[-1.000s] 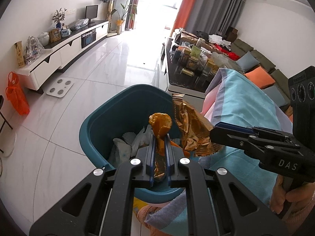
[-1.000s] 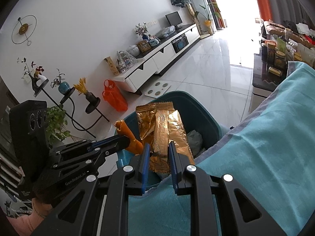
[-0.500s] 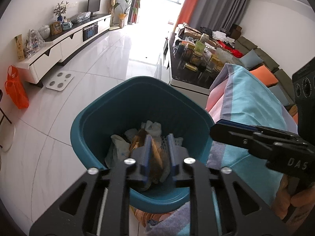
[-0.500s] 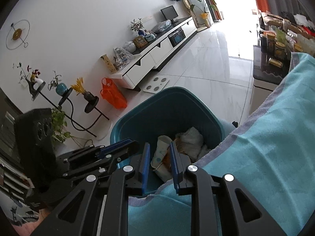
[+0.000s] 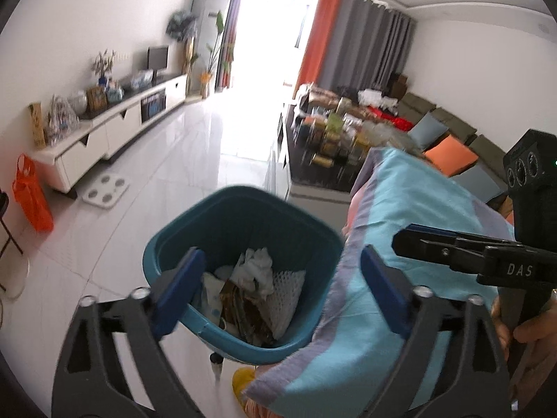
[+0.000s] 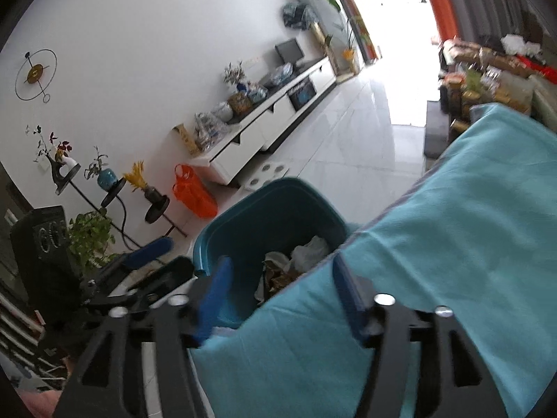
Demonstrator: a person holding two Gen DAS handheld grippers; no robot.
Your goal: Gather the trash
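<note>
A turquoise blanket (image 5: 410, 223) with a lavender stripe along its edge covered the surface on the right and filled most of the right wrist view (image 6: 452, 244). Its near edge hung against the side of a teal plastic trash bin (image 5: 222, 205) that stood on the pale tiled floor (image 5: 195, 160); the same bin (image 6: 264, 205) appeared just left of the blanket in the right wrist view.

The left gripper (image 5: 278, 278) hung above the bin with its two blue-padded fingers (image 5: 177, 285) spread wide apart, one over the bin's near left rim and the other over the blanket edge, and nothing was held between them. The right gripper (image 6: 282, 296) was likewise spread wide and empty, its left finger over the bin and its right finger over the blanket; from the left wrist view it (image 5: 449, 244) showed side-on, above the blanket.

The trash lay inside the bin: a white foam net sleeve (image 5: 289, 289) against the right wall, crumpled white tissue (image 5: 254, 264) above the middle, and a crinkled gold-brown wrapper (image 5: 240, 303) low in the pile. In the right wrist view the tissue (image 6: 310, 247) and wrapper (image 6: 278, 278) showed partly behind the blanket's edge.
</note>
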